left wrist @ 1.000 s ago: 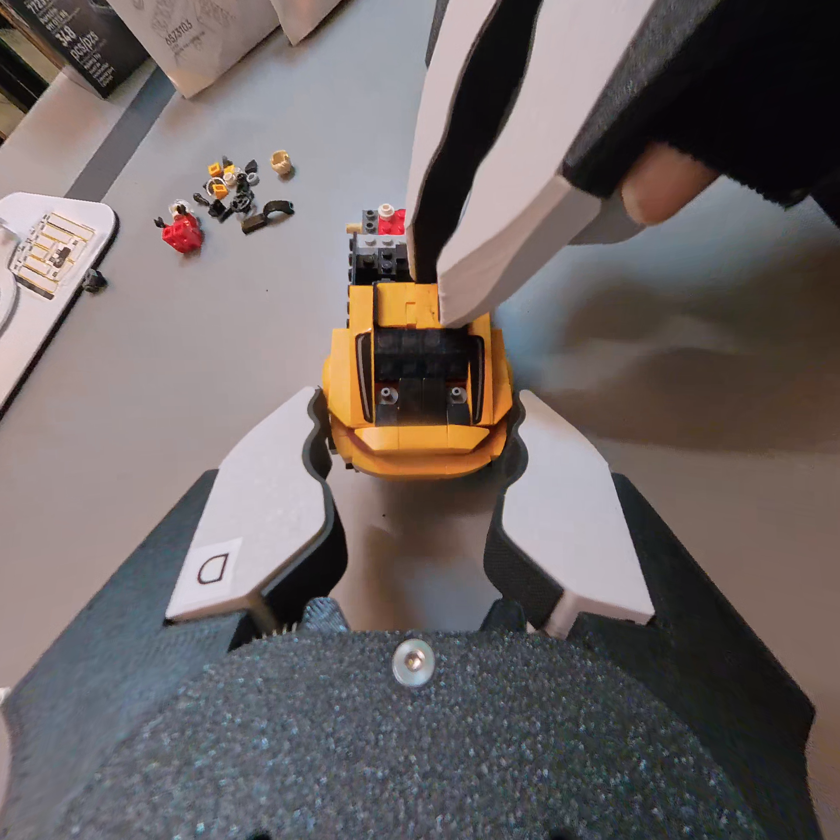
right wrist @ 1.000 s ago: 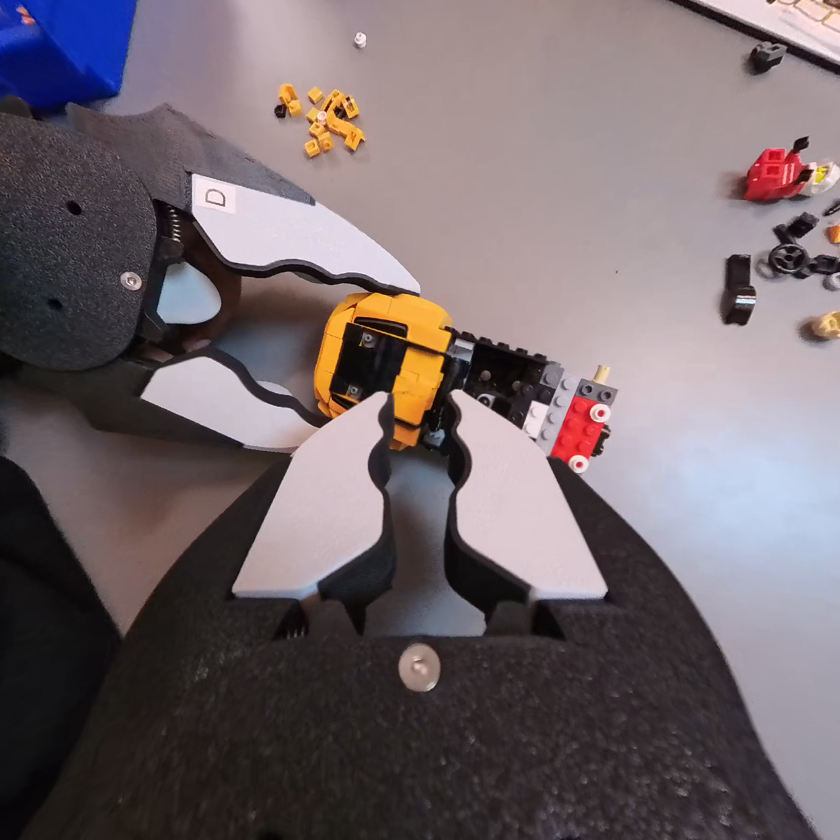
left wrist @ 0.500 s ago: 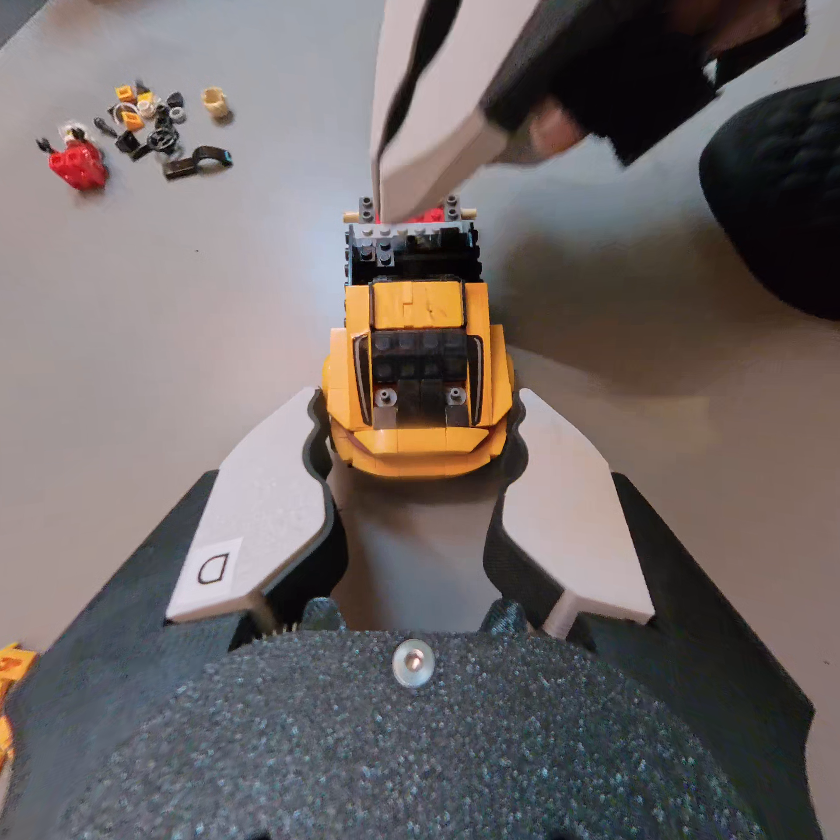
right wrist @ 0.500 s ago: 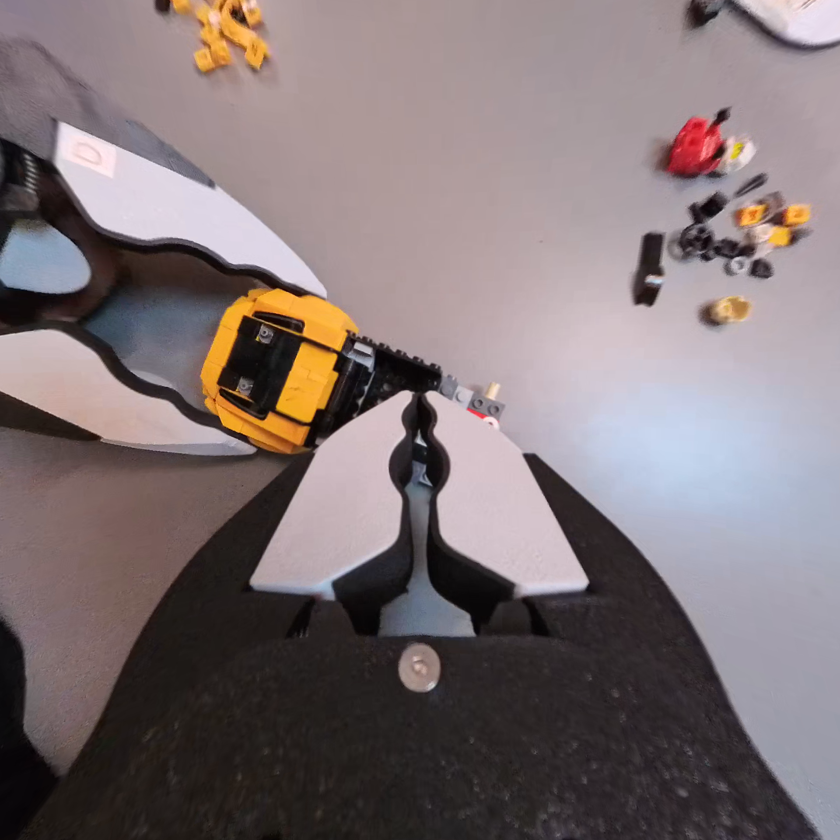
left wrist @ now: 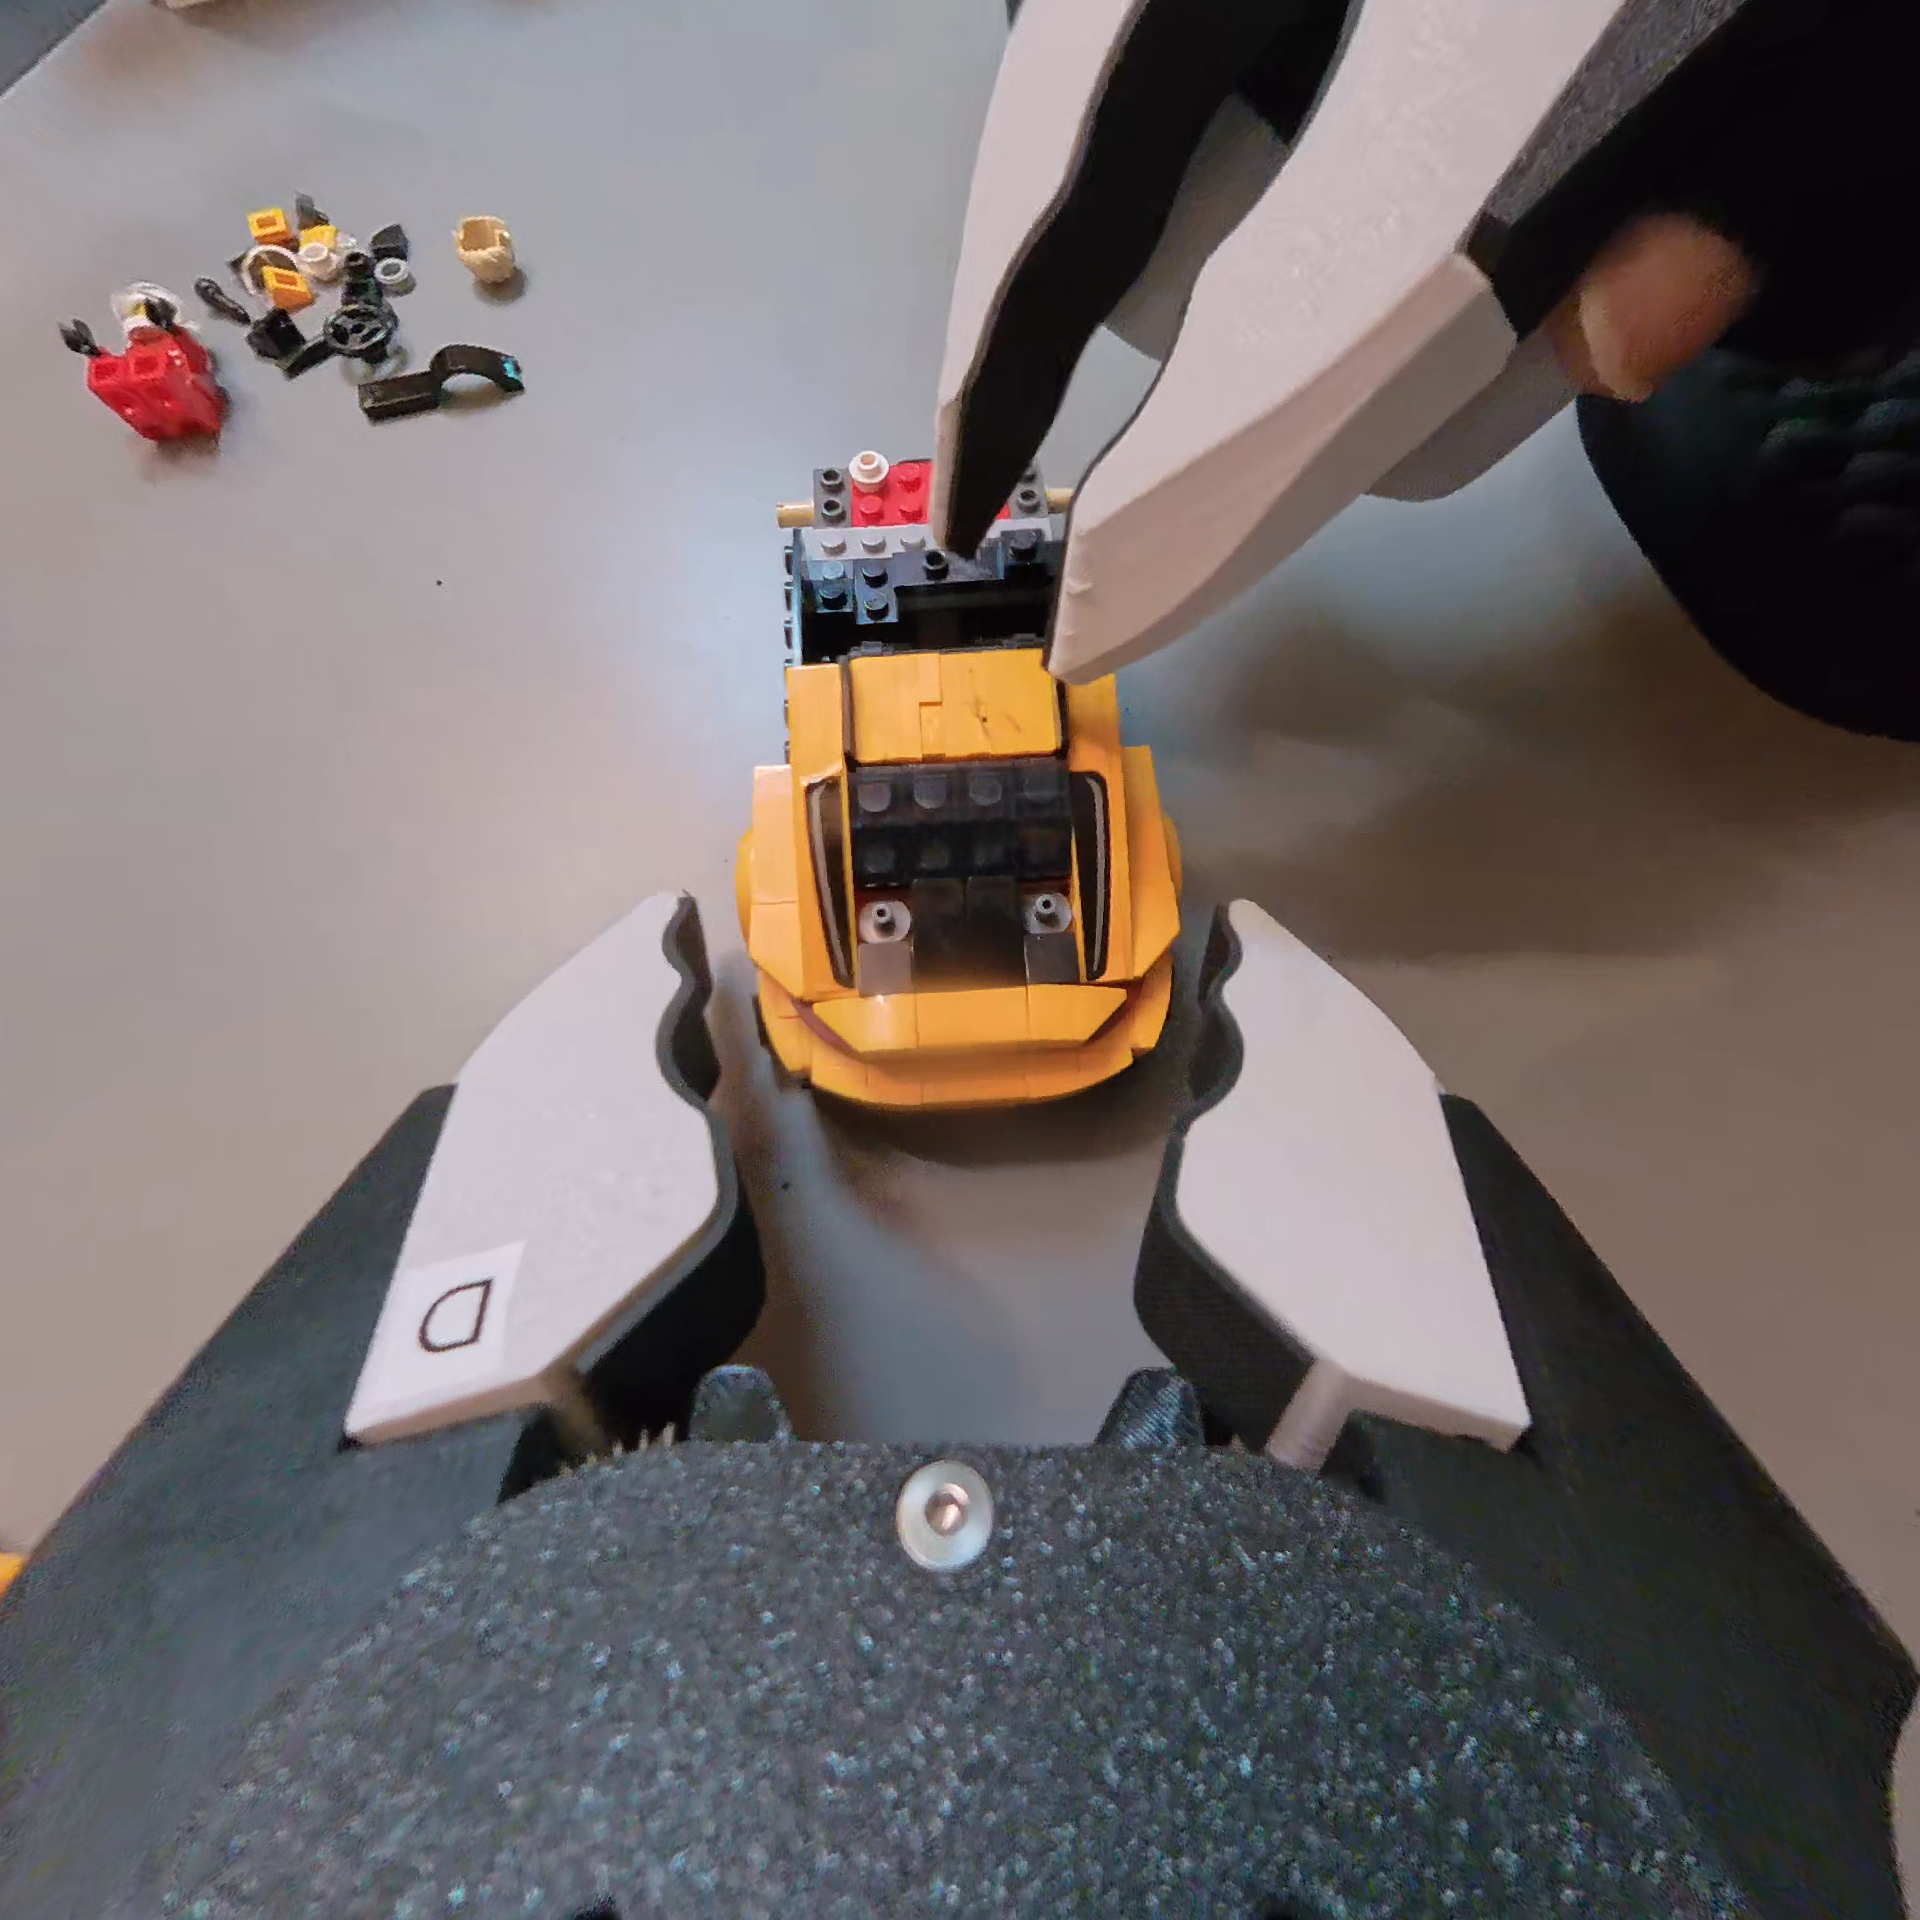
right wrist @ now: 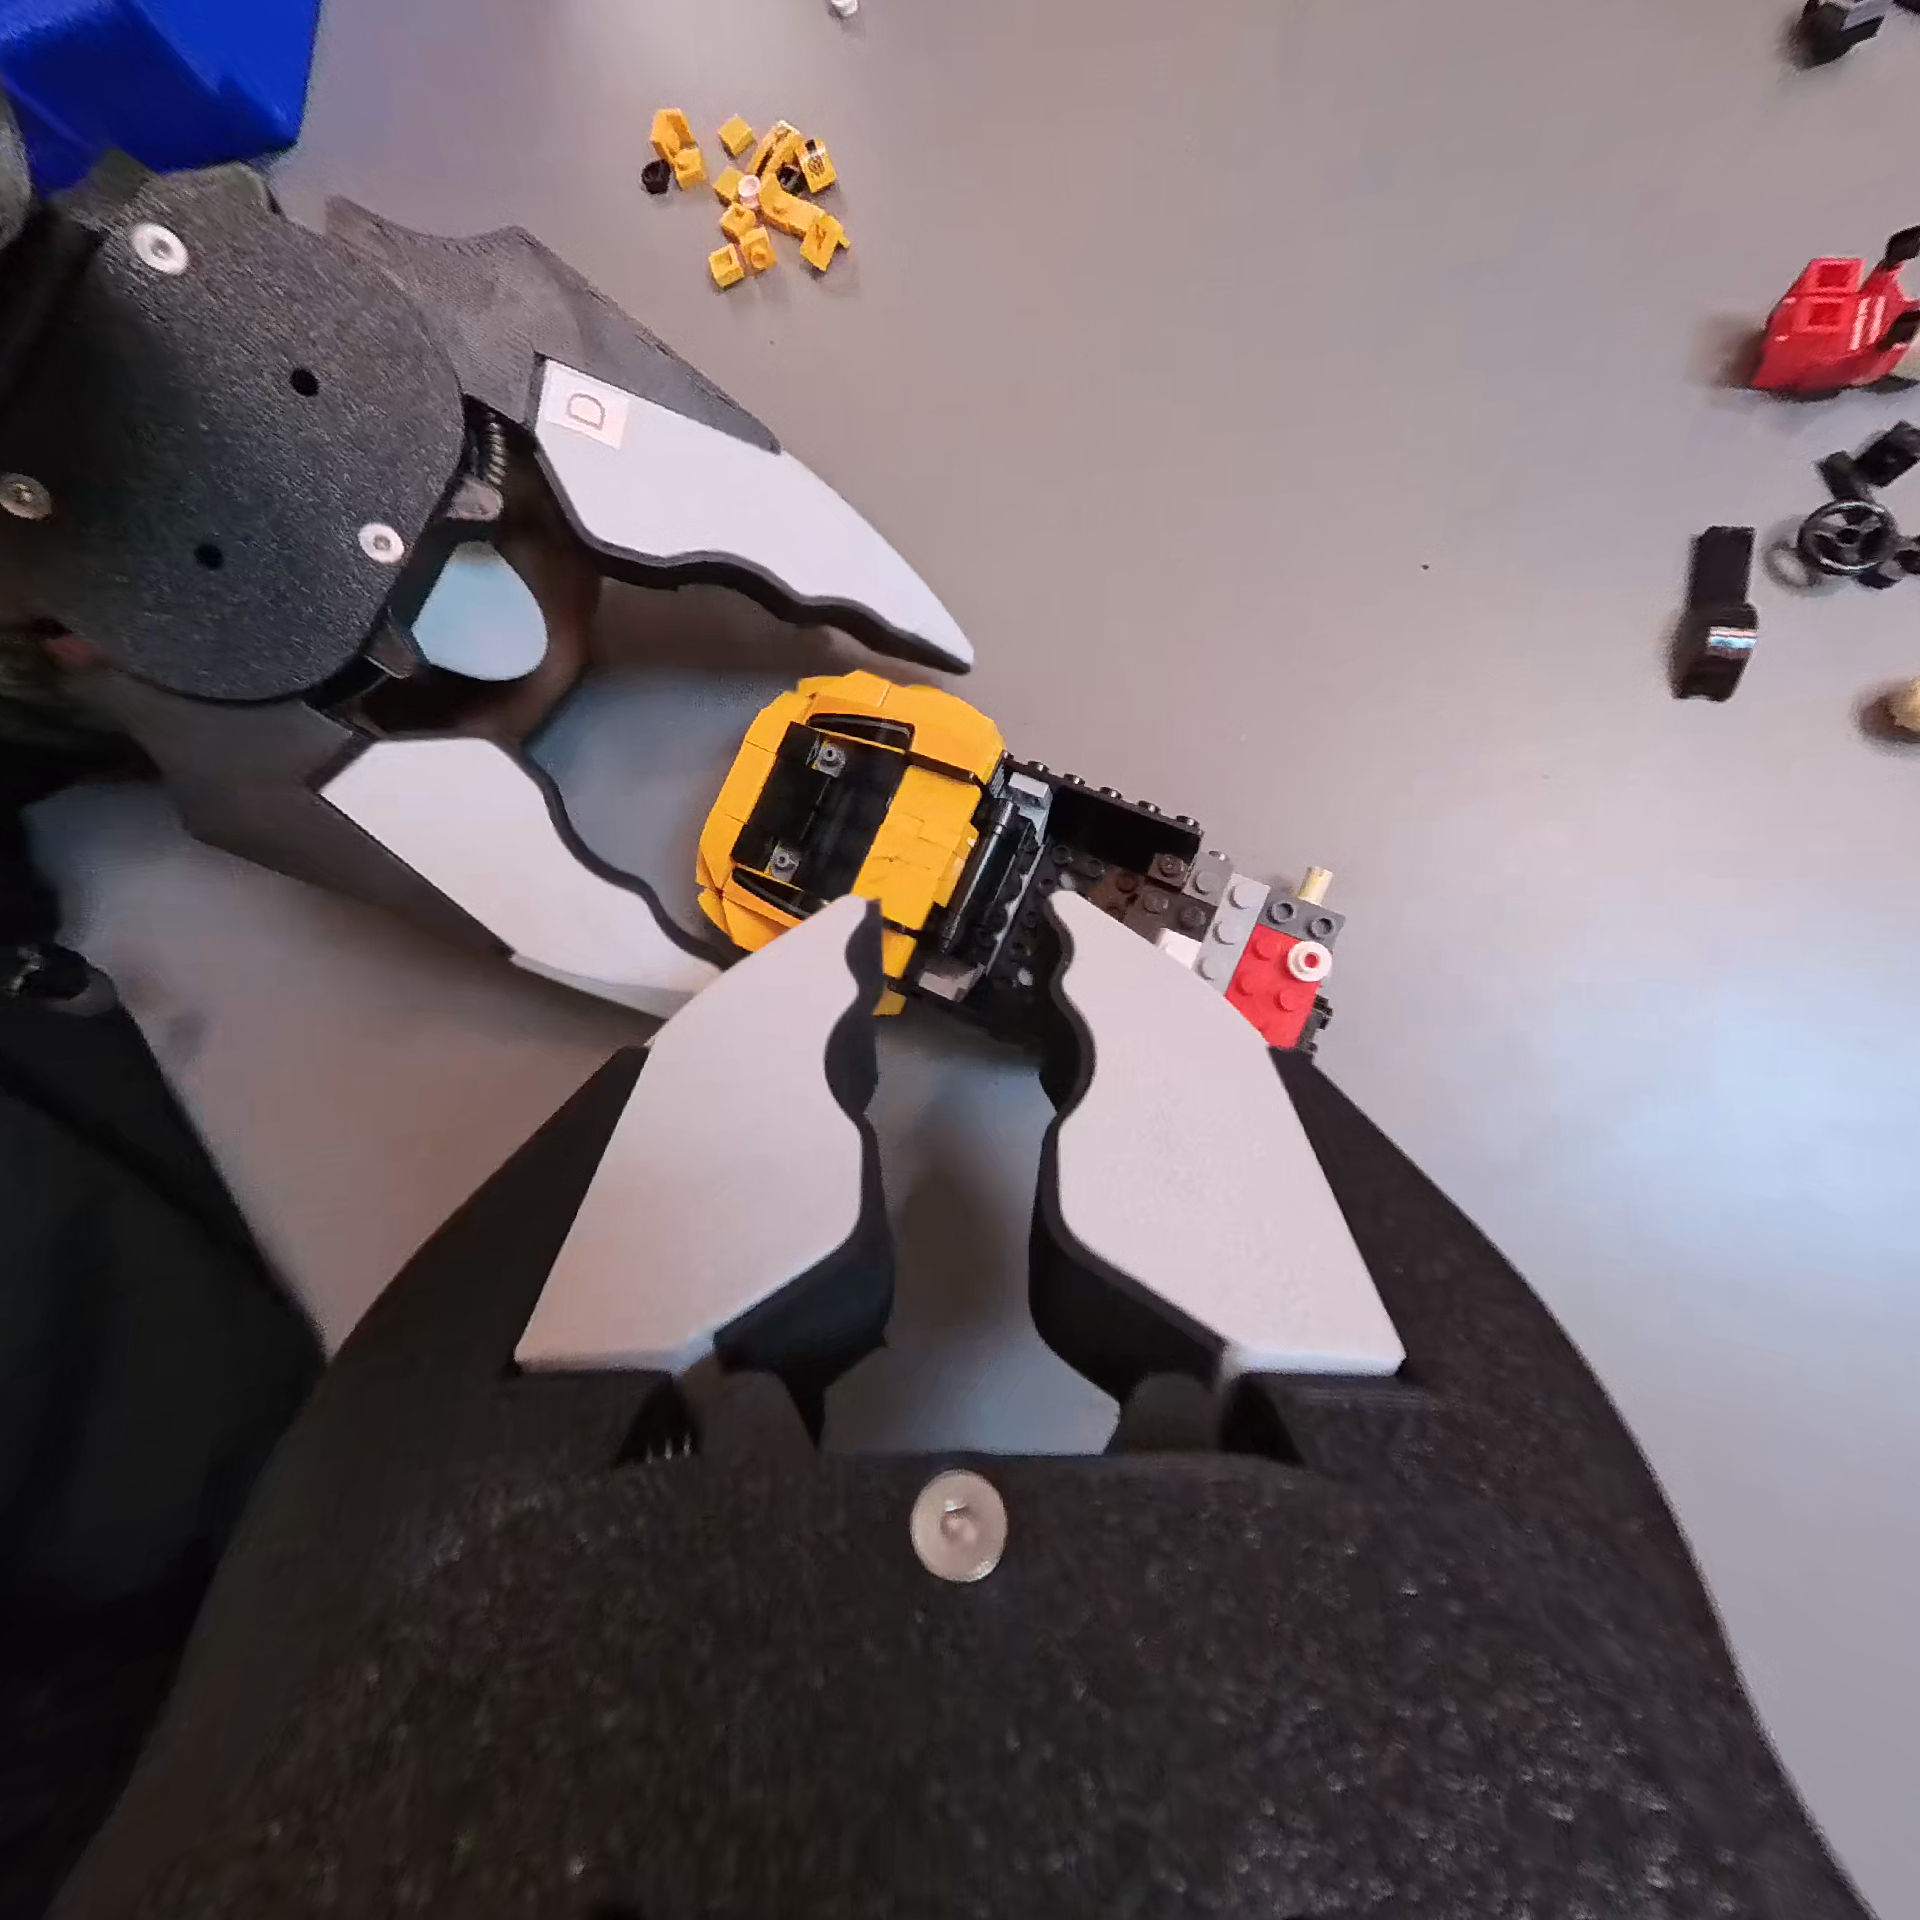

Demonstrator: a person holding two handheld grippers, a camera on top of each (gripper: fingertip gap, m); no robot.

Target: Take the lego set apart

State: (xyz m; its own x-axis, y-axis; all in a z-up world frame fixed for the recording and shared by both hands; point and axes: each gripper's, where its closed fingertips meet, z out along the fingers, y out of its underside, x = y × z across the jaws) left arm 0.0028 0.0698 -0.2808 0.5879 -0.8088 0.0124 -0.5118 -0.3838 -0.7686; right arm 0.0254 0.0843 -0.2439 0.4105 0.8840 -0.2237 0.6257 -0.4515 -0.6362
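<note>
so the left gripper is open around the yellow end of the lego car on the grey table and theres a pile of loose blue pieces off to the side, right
Not quite: the loose pieces in that pile are yellow, not blue, as the right wrist view shows. The rest stands: the left gripper is open, its fingers either side of the yellow end of the lego car on the grey table.

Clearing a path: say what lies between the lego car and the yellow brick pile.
The left gripper's upper finger, then bare table, as the right wrist view shows.
</note>
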